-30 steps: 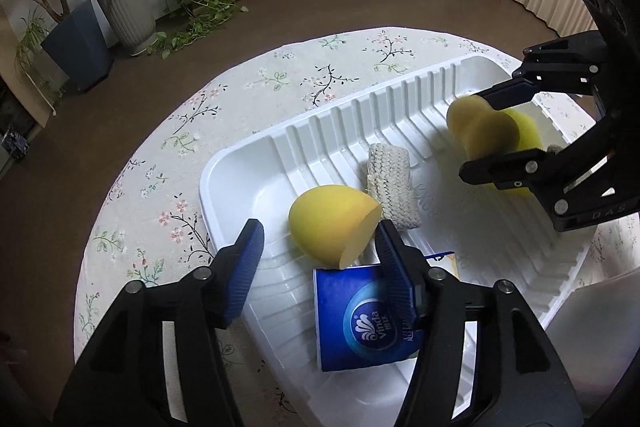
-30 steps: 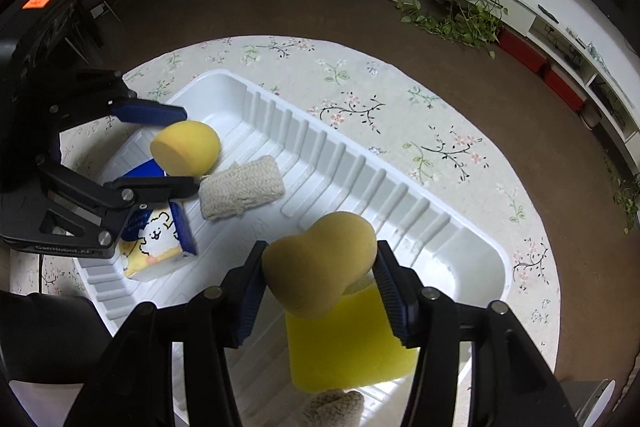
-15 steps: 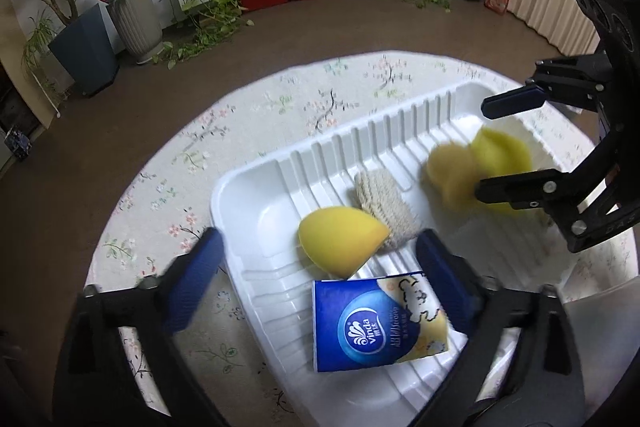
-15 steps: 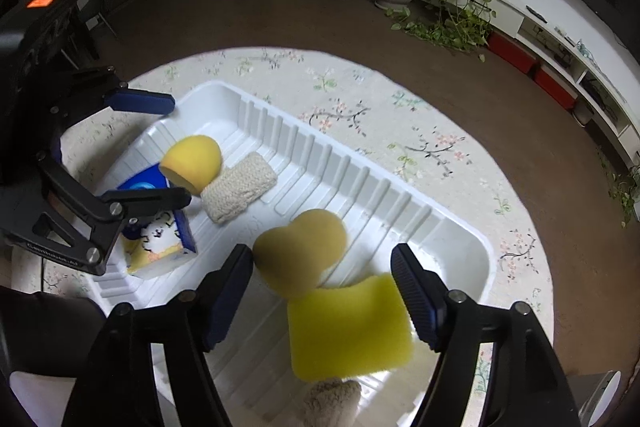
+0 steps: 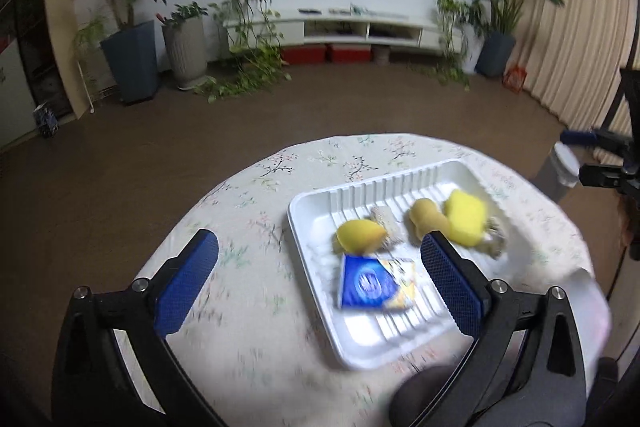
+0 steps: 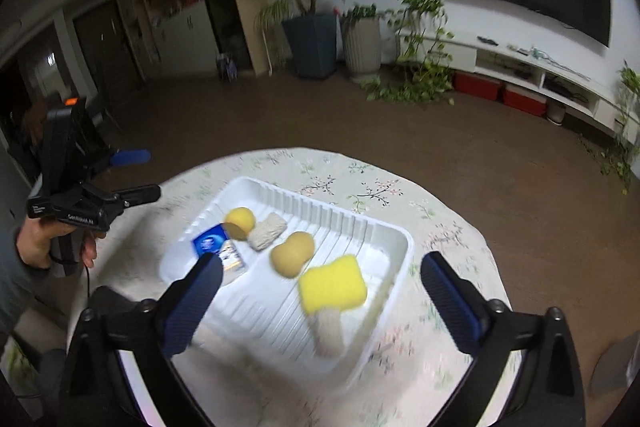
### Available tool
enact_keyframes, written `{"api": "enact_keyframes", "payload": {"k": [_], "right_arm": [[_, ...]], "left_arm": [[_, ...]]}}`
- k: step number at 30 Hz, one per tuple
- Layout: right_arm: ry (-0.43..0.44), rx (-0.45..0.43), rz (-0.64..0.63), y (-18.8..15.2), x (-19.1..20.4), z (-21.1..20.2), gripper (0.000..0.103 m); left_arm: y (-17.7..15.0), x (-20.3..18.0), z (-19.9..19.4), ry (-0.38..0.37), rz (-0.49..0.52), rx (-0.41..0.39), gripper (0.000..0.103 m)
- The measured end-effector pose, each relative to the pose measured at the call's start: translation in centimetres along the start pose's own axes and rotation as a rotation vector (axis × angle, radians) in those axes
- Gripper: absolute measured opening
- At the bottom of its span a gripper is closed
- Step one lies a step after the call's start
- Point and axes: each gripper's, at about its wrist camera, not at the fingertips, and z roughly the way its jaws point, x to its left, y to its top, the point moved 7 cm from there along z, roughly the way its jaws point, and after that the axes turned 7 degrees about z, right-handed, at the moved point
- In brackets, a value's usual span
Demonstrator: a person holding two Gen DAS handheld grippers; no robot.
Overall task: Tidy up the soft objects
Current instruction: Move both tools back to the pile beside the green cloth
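Table: round, floral cloth, white tray on it
Tray: 6 soft items inside
Left gripper: spread, empty
Right gripper: jaws opening, nothing between; yellow sponge nearest, below

I'm seeing a white ribbed plastic tray on a cream floral tablecloth, holding a bright yellow rectangular sponge and a blue tissue packet.

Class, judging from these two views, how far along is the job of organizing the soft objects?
Done: yellow sponges, woven pads and blue tissue pack lie in the white ribbed tray. In hand: nothing; left gripper is empty, right gripper opening, empty. Left: nothing soft shows outside the tray.
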Motion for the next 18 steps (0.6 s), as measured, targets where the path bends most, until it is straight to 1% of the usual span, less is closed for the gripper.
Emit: {"api": "enact_keyframes", "payload": {"k": [1,4,7,10,14,16,18], "right_arm": [[0.010,-0.010,0.007,-0.7,0.3,-1.1,0.103],[0.025,-0.029,0.020,-3.1,1.3,-3.7,0.103],[0.056,-0.055,0.055,-6.0,2.3,-6.2,0.103],[0.046,-0.085,0.081,-8.9,3.2,-8.2,0.103],[0.034,-0.108,0.105,-13.2,4.7,-10.1,0.103],[0.029,-0.107,0.111,-15.6,5.8,-10.3,0.103],[0.019,-0.101,0.119,-17.3,6.5,-10.4,0.103]], "left_arm": [[-0.8,-0.2,-1.5,0.009,-0.004,-0.012,0.103],[-3.1,-1.3,-4.4,0.014,-0.012,-0.035,0.103],[-5.9,-2.8,-6.8,0.013,-0.012,-0.041,0.103],[-9.0,-4.1,-8.7,0.015,-0.029,-0.032,0.103],[-13.0,-5.6,-11.1,0.018,-0.067,-0.026,0.103],[-14.5,-6.4,-11.7,0.006,-0.068,-0.016,0.103],[-15.8,-7.2,-12.2,0.016,-0.057,-0.008,0.103]]}}
